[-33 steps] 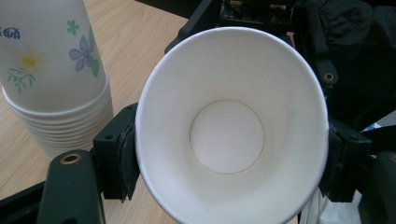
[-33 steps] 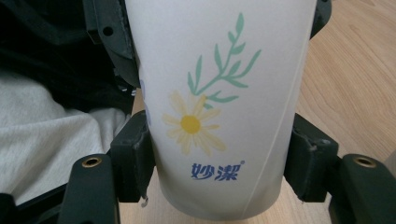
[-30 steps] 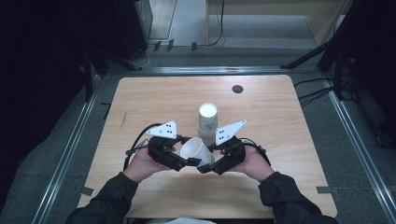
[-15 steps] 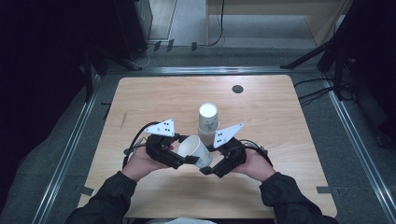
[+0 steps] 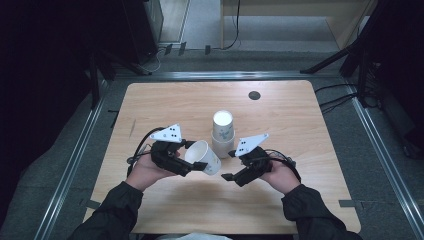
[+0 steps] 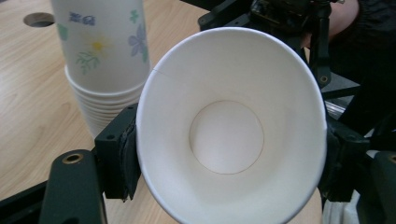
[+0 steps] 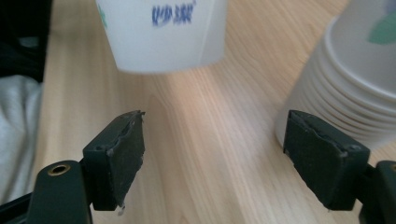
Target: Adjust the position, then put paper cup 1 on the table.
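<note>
A white paper cup (image 5: 204, 156) lies tilted above the wooden table (image 5: 300, 120), its mouth turned toward the left hand. My left gripper (image 5: 195, 156) is shut on it, the pads (image 6: 122, 156) pressing both sides of the rim of the cup (image 6: 229, 140). Just behind stands a stack of upside-down flower-print cups (image 5: 222, 132), in the left gripper view at the upper left (image 6: 102, 60). My right gripper (image 5: 228, 165) sits just right of the cup's base; its jaws have just been opening. Nothing lies between its pads (image 7: 116, 154), and the cup's base (image 7: 163, 32) hangs beyond them.
A round dark hole (image 5: 254, 95) sits in the tabletop at the far right. Metal rails (image 5: 75, 165) run along both sides of the table. The person's dark sleeves (image 5: 115, 210) come in over the near edge. The cup stack (image 7: 355, 70) is close to the right gripper's right jaw.
The right gripper, shut on the cup's base a second ago, has let go, opened, and drawn back a little to the right. The left gripper and cup barely moved.
</note>
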The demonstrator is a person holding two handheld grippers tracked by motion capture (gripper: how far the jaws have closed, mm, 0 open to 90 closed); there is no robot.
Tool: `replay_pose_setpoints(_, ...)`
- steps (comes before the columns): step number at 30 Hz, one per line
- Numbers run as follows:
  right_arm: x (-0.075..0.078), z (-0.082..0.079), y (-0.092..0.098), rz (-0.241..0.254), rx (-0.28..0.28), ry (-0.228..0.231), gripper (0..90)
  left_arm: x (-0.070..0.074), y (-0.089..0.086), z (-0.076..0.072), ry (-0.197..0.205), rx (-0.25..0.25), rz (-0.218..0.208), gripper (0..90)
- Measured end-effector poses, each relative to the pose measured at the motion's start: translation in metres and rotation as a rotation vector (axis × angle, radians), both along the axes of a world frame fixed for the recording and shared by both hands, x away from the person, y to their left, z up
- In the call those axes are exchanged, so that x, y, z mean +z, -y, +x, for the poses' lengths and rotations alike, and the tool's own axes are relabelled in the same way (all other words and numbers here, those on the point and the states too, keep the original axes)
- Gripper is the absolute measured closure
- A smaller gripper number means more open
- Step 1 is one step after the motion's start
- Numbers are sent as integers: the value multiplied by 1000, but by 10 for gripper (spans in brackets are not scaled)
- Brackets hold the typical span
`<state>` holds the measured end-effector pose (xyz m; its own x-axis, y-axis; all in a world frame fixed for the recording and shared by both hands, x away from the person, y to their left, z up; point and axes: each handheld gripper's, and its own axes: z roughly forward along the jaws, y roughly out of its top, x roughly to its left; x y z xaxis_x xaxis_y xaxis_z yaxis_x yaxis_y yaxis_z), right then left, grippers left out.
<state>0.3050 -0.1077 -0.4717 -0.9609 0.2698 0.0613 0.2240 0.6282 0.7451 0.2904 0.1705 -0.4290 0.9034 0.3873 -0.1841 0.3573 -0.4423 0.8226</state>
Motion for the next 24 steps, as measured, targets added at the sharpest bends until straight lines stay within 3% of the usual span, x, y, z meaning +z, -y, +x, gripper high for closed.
replay_pose_setpoints(3, 3, -3, 7, 2, -74, 23, 220, 0, -3, 1, 3, 13, 12, 240)
replay_pose_setpoints(6, 4, -7, 14, -8, -105, 68, 220, 0, -6, 3, 9, 28, 26, 240)
replay_pose_setpoints(14, -4, -10, 31, -46, -206, 18, 220, -3, -18, 10, -1, 64, 54, 240)
replay_pose_setpoints(24, -7, 2, 38, -20, -277, -3, 220, -5, -36, 21, -22, 109, 84, 239)
